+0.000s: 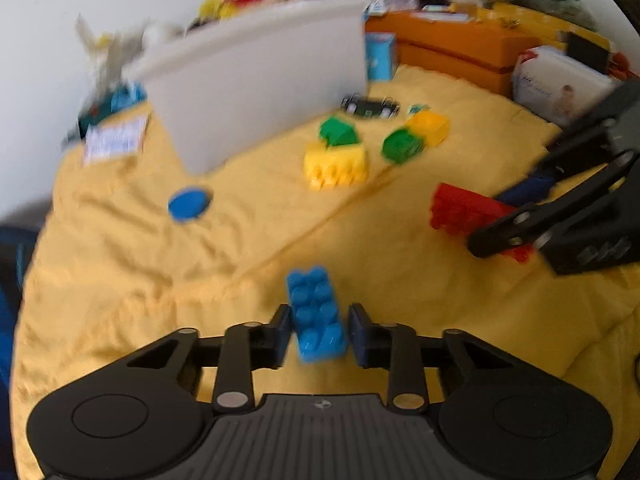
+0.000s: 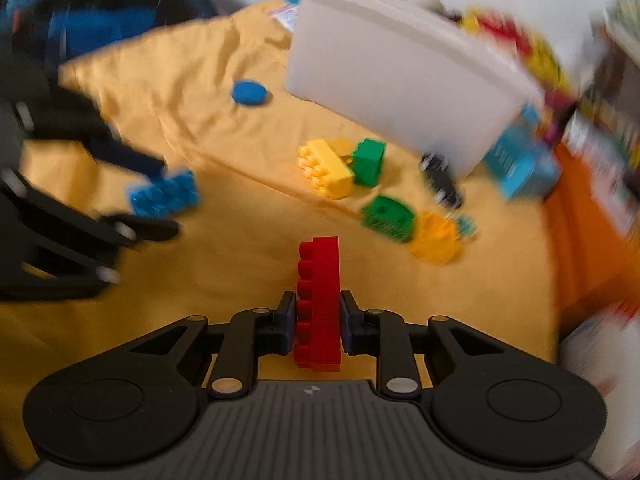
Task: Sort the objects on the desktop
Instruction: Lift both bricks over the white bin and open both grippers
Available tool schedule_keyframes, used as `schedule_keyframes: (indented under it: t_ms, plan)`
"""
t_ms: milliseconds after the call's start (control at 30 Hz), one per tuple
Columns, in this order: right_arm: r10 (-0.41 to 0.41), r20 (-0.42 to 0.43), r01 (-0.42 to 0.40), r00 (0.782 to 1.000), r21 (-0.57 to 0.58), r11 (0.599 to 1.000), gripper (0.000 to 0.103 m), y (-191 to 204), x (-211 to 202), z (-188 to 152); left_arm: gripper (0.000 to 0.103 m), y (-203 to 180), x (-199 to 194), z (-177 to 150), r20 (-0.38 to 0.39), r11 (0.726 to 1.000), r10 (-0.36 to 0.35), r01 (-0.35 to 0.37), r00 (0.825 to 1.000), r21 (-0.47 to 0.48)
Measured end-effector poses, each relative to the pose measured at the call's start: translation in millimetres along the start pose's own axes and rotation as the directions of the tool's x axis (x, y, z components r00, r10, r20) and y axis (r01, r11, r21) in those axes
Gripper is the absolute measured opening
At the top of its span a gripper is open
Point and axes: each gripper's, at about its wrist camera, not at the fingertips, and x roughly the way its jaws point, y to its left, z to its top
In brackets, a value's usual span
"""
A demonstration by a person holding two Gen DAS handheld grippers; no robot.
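Observation:
My left gripper (image 1: 318, 332) is shut on a blue brick (image 1: 316, 312), held over the yellow cloth (image 1: 120, 260); the brick also shows in the right wrist view (image 2: 166, 196). My right gripper (image 2: 318, 320) is shut on a red brick (image 2: 318, 304), which also shows at the right of the left wrist view (image 1: 464, 208). A white bin (image 1: 256, 92) stands at the back. On the cloth in front of it lie a yellow brick (image 1: 336, 164), a green brick (image 1: 338, 132), a second green brick (image 1: 402, 146), a small yellow brick (image 1: 430, 126) and a blue disc (image 1: 188, 204).
A small black toy car (image 1: 370, 106) lies by the bin's corner. An orange box (image 1: 452, 48), a light blue carton (image 1: 380, 56) and a white package (image 1: 560, 84) stand at the back right. Clutter lines the back wall. A printed card (image 1: 114, 140) lies at the left.

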Motion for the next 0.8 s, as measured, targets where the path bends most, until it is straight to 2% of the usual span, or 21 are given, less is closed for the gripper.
schedule_keyframes:
  t_ms: [33,100,167,233,333,367,467,633,800]
  plan:
    - [0.059,-0.014,-0.058,0.998,0.088,0.994,0.025,-8,0,0,0.033,2,0,-1,0.0,1.0,-0.005,0.005,1.0,-0.008]
    - [0.163,-0.03,-0.151,0.986,0.243,0.958,0.025,-24,6,-3,0.03,3,-1,-1,-0.003,1.0,-0.014,0.014,1.0,-0.018]
    - [0.213,-0.028,-0.192,0.977,0.332,0.923,0.025,-36,12,-9,0.027,1,-3,-2,-0.005,0.999,-0.025,0.025,1.0,-0.028]
    - [0.234,-0.019,-0.211,0.972,0.363,0.907,0.025,-42,12,-9,0.027,-3,-4,-2,-0.005,0.999,-0.036,0.036,0.999,-0.03]
    - [0.176,-0.011,-0.16,0.984,0.364,0.918,0.032,-47,11,-10,0.027,-9,-5,-3,-0.005,0.999,-0.043,0.043,0.999,-0.02]
    - [0.151,-0.008,-0.138,0.988,0.37,0.919,0.042,-48,10,-11,0.027,-9,-5,-3,-0.004,0.999,-0.043,0.043,0.999,-0.019]
    - [0.115,0.002,-0.108,0.993,0.371,0.922,0.053,-53,9,-9,0.028,-8,-5,-3,-0.007,0.999,-0.042,0.042,0.999,-0.033]
    - [0.014,0.031,-0.021,0.999,0.266,0.964,0.056,-51,2,-8,0.028,-9,-6,-2,-0.008,0.999,-0.04,0.04,0.999,-0.034]
    - [-0.06,0.04,0.052,0.997,0.177,0.983,0.056,-41,-1,-4,0.028,-9,-7,-1,-0.004,0.999,-0.042,0.041,0.999,-0.034]
